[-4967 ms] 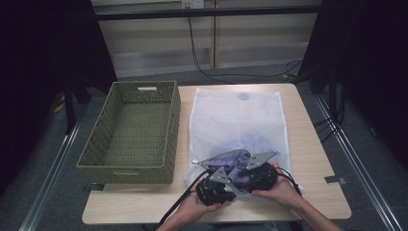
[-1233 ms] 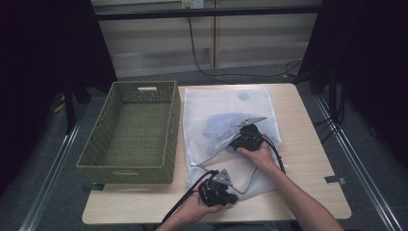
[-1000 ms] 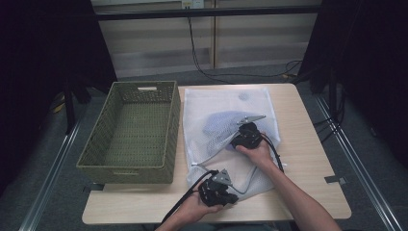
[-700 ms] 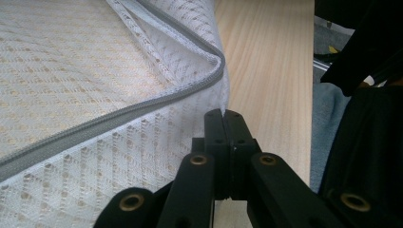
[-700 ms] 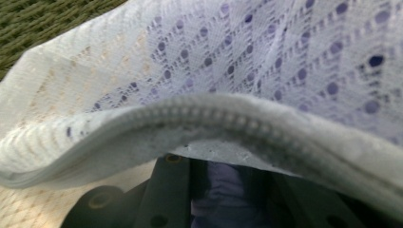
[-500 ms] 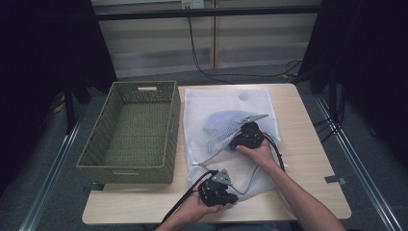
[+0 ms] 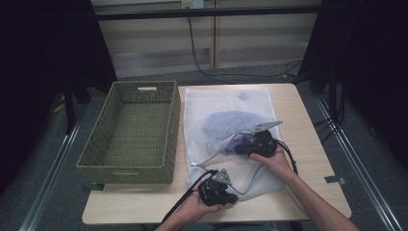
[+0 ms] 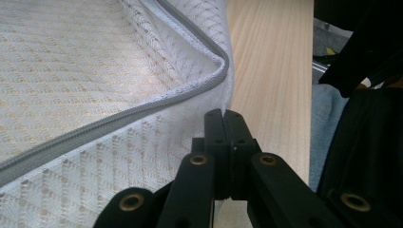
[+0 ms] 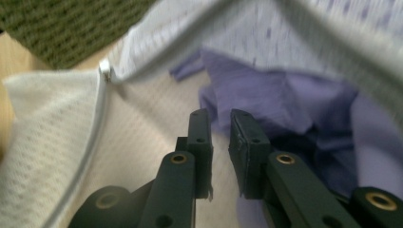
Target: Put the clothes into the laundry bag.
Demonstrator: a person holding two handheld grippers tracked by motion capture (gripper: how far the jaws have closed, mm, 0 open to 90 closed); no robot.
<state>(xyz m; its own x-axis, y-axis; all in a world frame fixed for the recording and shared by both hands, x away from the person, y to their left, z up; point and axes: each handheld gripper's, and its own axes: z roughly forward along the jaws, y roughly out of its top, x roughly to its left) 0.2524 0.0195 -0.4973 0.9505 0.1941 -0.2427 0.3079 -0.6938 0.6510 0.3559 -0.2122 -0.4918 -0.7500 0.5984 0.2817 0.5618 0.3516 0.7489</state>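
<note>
A white mesh laundry bag (image 7: 226, 103) lies flat on the table with a purple garment (image 7: 223, 122) inside it. My left gripper (image 7: 232, 196) is shut on the bag's near edge, next to the grey zipper (image 8: 142, 107), as the left gripper view (image 8: 223, 123) shows. My right gripper (image 7: 238, 147) reaches into the bag's open mouth from the right. In the right gripper view its jaws (image 9: 221, 123) have just been closing and stand a little apart, with nothing between them. The purple garment (image 9: 294, 104) lies just ahead of them under the lifted mesh.
An empty green woven basket (image 7: 132, 130) stands on the left of the table, close beside the bag; its corner (image 9: 66, 23) appears in the right gripper view. Bare wood (image 7: 308, 144) lies right of the bag. Black cables trail from both grippers toward the person.
My right gripper has drawn back a little to the right and toward the person. The purple garment stays deep in the bag. The left gripper has kept still.
</note>
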